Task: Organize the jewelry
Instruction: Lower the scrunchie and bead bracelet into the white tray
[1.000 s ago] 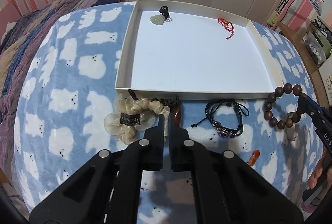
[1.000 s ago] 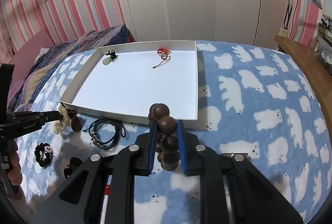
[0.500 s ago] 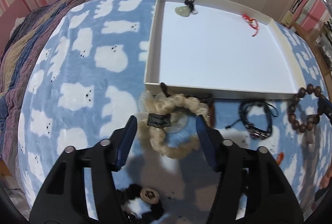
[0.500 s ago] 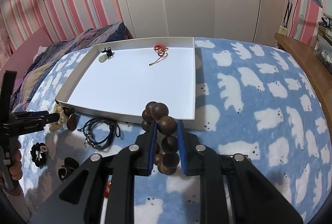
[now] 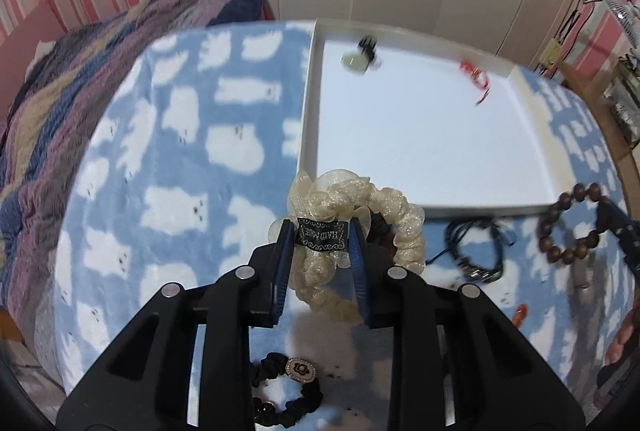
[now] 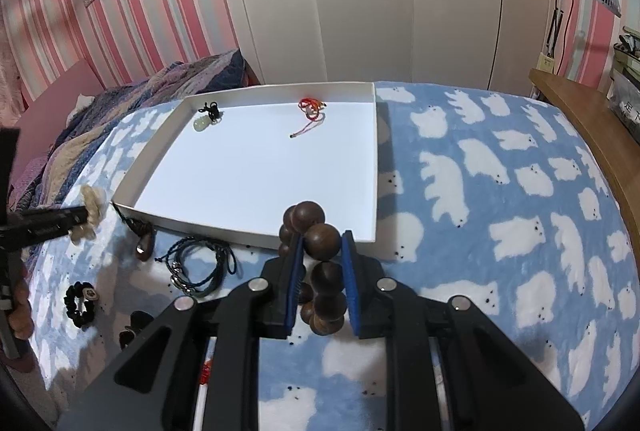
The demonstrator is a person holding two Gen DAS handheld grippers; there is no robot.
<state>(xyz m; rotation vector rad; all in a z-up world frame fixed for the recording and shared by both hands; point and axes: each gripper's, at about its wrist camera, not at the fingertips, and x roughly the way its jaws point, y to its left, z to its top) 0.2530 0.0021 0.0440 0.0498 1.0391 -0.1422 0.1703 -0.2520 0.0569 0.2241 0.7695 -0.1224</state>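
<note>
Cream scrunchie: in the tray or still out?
Out. The cream scrunchie sits in the left claw, hanging at the white tray near rim.

left gripper (image 5: pixel 322 231), right gripper (image 6: pixel 322 241): both clamped, loaded.

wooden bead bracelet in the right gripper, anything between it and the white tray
Nothing visible. The right gripper holds the wooden bead bracelet just short of the white tray; only the tray's low near wall lies ahead.
</note>
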